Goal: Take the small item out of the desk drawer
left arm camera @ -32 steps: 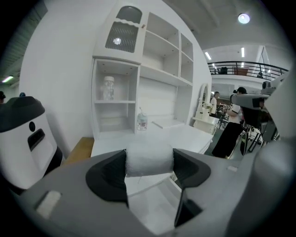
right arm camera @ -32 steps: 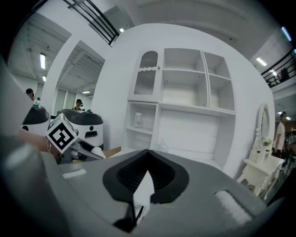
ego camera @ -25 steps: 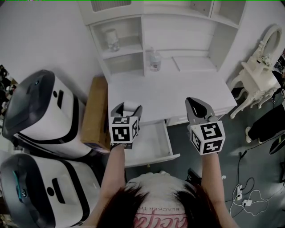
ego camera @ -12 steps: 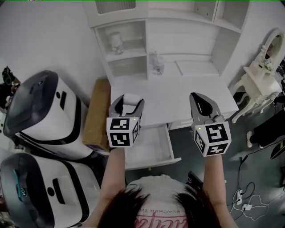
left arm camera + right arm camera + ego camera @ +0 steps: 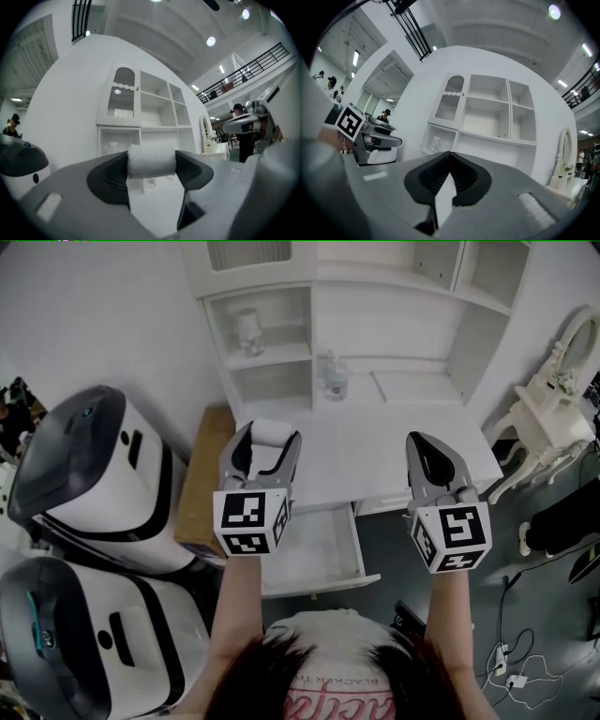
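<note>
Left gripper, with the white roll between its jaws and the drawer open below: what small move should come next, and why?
Probably lower the white roll onto the bare desktop ahead and release it. The left gripper has its jaws clamped on the roll, clear of the open drawer, so the removal looks done; the right gripper is shut and empty.

A clear bottle (image 5: 335, 379) stands on the white desk (image 5: 375, 451).
</note>
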The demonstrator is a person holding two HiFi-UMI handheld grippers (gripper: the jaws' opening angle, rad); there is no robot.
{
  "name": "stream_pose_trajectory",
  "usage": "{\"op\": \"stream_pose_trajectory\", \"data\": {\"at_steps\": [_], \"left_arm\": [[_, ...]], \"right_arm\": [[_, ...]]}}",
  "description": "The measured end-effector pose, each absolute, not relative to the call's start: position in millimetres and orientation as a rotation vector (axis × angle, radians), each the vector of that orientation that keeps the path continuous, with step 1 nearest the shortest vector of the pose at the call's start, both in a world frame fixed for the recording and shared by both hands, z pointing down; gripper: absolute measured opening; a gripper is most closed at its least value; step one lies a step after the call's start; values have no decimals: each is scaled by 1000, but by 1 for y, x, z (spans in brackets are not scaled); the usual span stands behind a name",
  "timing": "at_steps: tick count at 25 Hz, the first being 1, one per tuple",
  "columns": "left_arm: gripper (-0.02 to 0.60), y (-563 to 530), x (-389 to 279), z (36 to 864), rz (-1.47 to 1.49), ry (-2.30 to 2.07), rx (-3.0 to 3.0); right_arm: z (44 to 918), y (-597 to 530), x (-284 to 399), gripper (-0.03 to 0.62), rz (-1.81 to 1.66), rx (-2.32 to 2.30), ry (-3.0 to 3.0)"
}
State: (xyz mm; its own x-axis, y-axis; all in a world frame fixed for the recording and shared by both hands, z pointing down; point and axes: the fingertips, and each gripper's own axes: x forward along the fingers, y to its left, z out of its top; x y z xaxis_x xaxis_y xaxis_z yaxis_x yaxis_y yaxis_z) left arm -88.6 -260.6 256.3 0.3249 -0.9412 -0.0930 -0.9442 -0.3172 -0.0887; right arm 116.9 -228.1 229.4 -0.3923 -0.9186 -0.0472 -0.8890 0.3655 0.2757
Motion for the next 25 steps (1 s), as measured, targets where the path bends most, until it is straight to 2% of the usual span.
{"op": "stream_pose_trajectory", "data": {"at_steps": [9,25], "left_arm": [[315,-244,-87,215,145,1708,-2354],[314,-234,-90,203,220,1708,-2331]], "right_arm": [[218,-223,118,2,-433,1713,-2526],[206,-212,129,0,-427,1761,-2591]]}}
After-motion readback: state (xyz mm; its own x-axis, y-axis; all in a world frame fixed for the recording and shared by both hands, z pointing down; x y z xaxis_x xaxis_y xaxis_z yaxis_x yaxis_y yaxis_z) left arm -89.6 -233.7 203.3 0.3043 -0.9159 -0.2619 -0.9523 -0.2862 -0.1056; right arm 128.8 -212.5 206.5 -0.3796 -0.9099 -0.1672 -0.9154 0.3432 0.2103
